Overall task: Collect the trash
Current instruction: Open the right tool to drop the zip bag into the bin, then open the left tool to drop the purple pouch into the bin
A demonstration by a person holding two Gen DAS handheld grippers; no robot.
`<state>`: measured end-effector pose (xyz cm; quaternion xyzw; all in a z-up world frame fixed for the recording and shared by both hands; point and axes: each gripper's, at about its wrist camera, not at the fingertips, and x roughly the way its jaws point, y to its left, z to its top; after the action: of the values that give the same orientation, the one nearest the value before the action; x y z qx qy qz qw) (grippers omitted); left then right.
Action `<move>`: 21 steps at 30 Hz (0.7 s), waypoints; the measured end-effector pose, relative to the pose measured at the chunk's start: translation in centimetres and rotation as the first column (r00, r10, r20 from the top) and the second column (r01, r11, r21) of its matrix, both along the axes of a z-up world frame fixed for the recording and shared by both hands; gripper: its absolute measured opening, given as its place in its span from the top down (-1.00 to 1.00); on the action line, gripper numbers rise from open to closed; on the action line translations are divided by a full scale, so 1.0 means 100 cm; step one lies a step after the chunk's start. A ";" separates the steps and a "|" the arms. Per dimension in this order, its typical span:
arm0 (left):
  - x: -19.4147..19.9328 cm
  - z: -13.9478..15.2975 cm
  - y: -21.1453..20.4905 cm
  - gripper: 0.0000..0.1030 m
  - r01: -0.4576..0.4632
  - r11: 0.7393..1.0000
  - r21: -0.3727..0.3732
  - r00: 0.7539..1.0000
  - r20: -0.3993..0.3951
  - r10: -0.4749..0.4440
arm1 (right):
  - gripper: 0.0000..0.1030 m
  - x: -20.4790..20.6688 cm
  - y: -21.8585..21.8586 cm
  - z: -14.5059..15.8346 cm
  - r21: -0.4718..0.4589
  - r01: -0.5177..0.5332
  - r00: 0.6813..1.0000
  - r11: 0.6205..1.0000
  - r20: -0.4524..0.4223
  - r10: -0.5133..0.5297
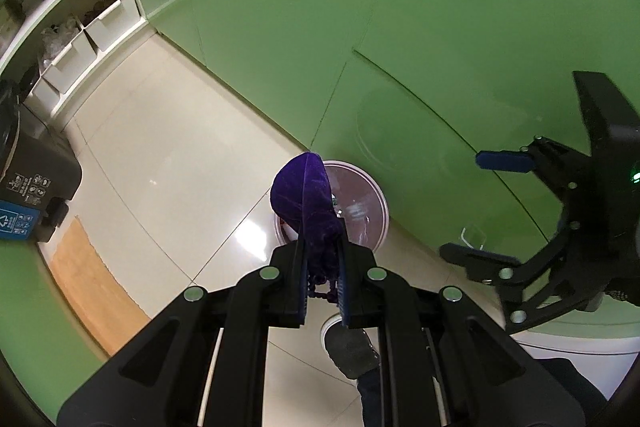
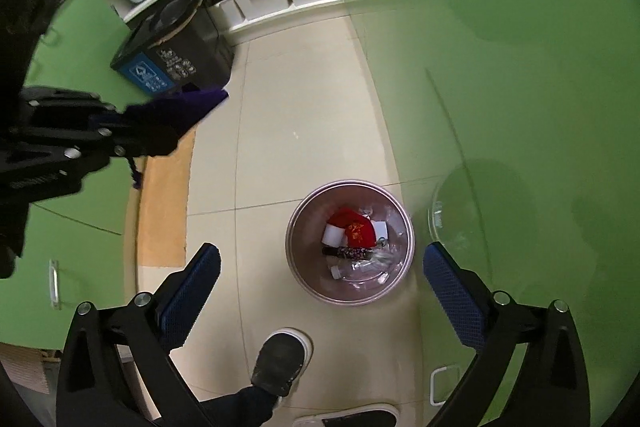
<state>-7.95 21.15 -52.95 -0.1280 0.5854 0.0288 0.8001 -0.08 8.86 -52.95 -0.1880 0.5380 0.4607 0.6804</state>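
Left gripper (image 1: 322,267) is clamped on a purple cloth pouch (image 1: 306,199). Right gripper (image 2: 320,279) is spread wide, holding nothing, above the trash bin (image 2: 296,259).

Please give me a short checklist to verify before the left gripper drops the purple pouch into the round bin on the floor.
1. Left gripper shut on the purple velvet pouch: ok.
2. Round trash bin open on top, already holding trash: ok.
3. Pouch directly above the bin: not ok; the right wrist view shows it off to the side.
4. Right gripper open, holding nothing: ok.
5. Shoe outside the bin: ok.
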 end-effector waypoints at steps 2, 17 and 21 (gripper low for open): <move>0.004 -0.004 -0.001 0.79 0.011 1.000 -0.002 1.000 -0.003 -0.011 | -0.89 0.001 -0.003 0.002 -0.004 0.008 1.000 1.000 0.006 -0.008; 0.040 -0.083 -0.028 0.79 0.067 0.996 -0.063 0.994 -0.086 -0.072 | -0.89 -0.021 -0.038 0.008 -0.030 0.038 0.999 0.999 0.004 -0.038; 0.050 -0.115 -0.036 0.79 0.079 0.995 -0.068 0.991 -0.104 -0.086 | -0.89 -0.026 -0.047 -0.005 -0.023 0.047 0.999 0.999 -0.008 -0.048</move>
<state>-2.92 17.57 -64.46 -0.1273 0.6327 -0.0160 0.7637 -2.66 4.13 -53.47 -0.1809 0.5502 0.4391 0.6868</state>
